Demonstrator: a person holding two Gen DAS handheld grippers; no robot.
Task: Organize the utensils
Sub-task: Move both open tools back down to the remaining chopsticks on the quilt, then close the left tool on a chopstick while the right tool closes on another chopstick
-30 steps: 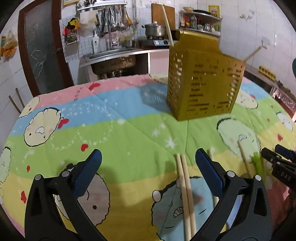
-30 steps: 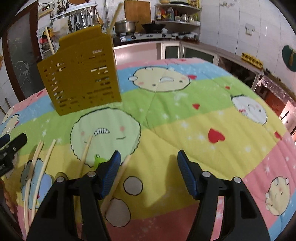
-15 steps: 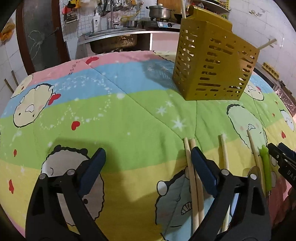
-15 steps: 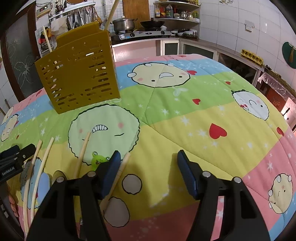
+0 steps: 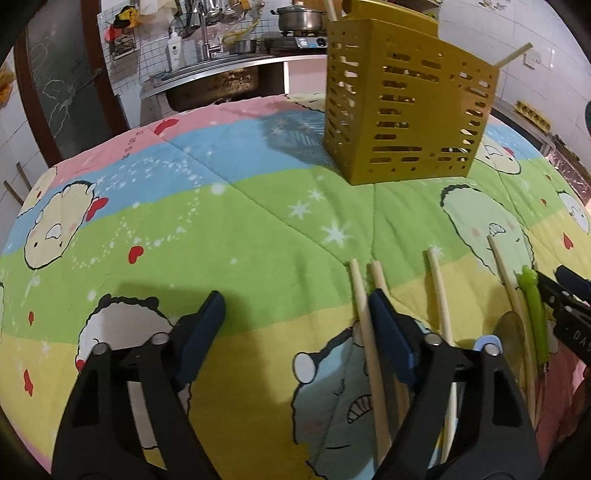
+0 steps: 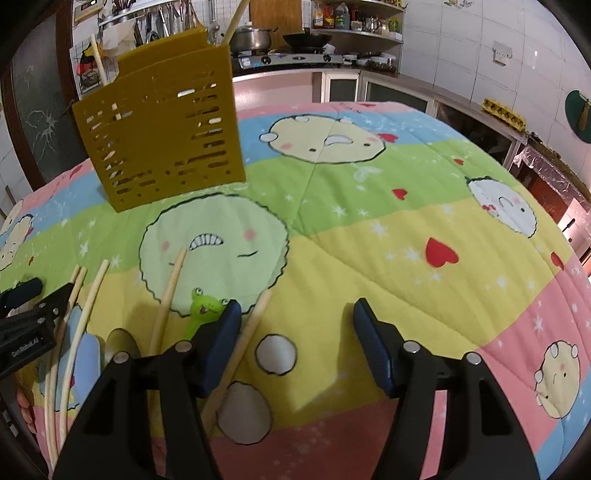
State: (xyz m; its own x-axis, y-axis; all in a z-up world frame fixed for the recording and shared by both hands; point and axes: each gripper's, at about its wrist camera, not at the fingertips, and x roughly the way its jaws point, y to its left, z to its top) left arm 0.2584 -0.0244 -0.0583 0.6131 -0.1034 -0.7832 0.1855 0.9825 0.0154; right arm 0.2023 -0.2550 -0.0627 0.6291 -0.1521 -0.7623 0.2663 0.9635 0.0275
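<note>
A yellow slotted utensil holder (image 5: 406, 114) stands on the cartoon-print cloth, with chopsticks sticking out of it; it also shows in the right wrist view (image 6: 159, 133). Several wooden chopsticks (image 5: 365, 332) lie flat on the cloth near me. A green frog-handled spoon (image 5: 533, 314) lies beside them, also in the right wrist view (image 6: 203, 312). My left gripper (image 5: 295, 321) is open and empty, its right finger over two chopsticks. My right gripper (image 6: 295, 328) is open and empty, its left finger beside one chopstick (image 6: 243, 336).
A metal spoon bowl (image 6: 120, 347) and a light blue utensil (image 6: 88, 354) lie among the chopsticks. A sink (image 5: 210, 81) and a stove with a pot (image 5: 299, 18) stand behind the table. The cloth (image 6: 406, 206) covers the table.
My left gripper has moved forward and lower toward the chopsticks. My right gripper has edged forward toward the frog spoon and the chopstick. Both stay open.
</note>
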